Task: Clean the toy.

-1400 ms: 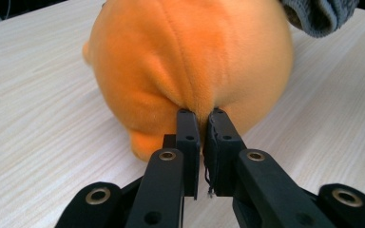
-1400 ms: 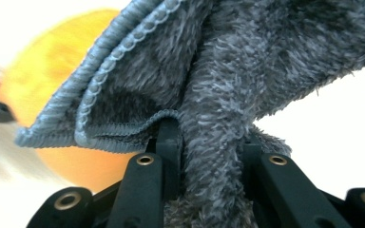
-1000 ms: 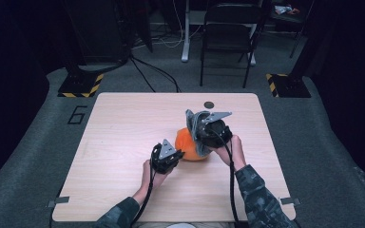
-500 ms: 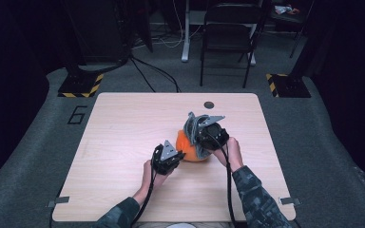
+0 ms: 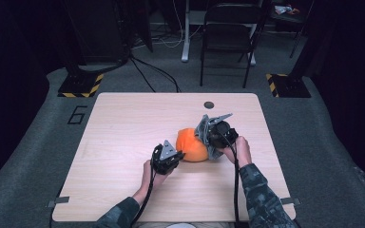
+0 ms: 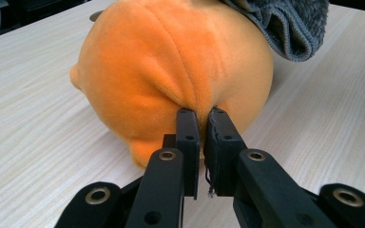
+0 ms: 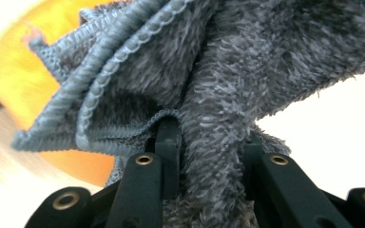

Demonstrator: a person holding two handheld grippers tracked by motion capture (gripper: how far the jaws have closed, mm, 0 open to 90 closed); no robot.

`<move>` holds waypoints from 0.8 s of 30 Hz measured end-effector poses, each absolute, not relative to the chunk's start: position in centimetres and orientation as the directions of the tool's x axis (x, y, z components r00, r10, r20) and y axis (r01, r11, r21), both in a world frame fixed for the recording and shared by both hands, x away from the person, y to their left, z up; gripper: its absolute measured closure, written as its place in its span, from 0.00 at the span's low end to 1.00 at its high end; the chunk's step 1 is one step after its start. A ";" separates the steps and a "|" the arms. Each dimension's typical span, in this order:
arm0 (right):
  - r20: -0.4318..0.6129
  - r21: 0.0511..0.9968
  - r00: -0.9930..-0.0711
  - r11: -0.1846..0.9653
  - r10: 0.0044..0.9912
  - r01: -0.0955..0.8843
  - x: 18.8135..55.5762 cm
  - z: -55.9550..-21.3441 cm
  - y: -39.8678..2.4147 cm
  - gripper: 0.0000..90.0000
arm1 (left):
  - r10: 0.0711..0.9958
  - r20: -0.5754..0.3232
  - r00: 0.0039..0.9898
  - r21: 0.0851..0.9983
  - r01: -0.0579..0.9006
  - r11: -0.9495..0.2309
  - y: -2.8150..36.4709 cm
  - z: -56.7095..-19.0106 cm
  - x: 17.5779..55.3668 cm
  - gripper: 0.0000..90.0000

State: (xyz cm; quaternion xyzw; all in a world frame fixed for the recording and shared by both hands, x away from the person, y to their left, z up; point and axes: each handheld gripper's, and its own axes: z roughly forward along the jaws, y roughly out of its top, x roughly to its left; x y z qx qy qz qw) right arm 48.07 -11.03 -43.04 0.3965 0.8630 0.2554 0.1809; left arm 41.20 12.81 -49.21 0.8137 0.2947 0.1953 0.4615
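The orange plush toy is sitting mid-table, its soft, light fabric puckering where the left gripper is pinching a fold shut. The right gripper is clamping a bunched grey microfibre cloth; limp, it is draping against the toy.

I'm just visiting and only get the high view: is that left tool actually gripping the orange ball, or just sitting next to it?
Observer: Gripping. The left gripper has its jaws pinched on a fold of the orange plush toy.
Operator: And the right one?
Observer: The right gripper clamps a bunched grey fleecy cloth.
Operator: Is the cloth near the toy?
Observer: Yes, its hemmed edge hangs over the toy's top.
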 end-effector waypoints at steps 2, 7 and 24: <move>-0.129 0.567 -0.609 0.562 0.783 0.602 48.3 -43.4 -11.3 0.78 | 0.661 0.045 0.749 0.866 0.301 -0.400 12.8 -49.2 41.2 0.94; -0.108 0.525 -0.573 0.536 0.812 0.661 48.9 -44.8 -11.9 0.78 | 0.664 0.035 0.747 0.867 0.307 -0.391 12.8 -49.3 41.2 0.94; -0.074 0.638 -0.620 0.515 0.781 0.573 47.5 -41.1 -11.6 0.78 | 0.655 0.028 0.755 0.868 0.306 -0.390 12.8 -49.3 41.2 0.94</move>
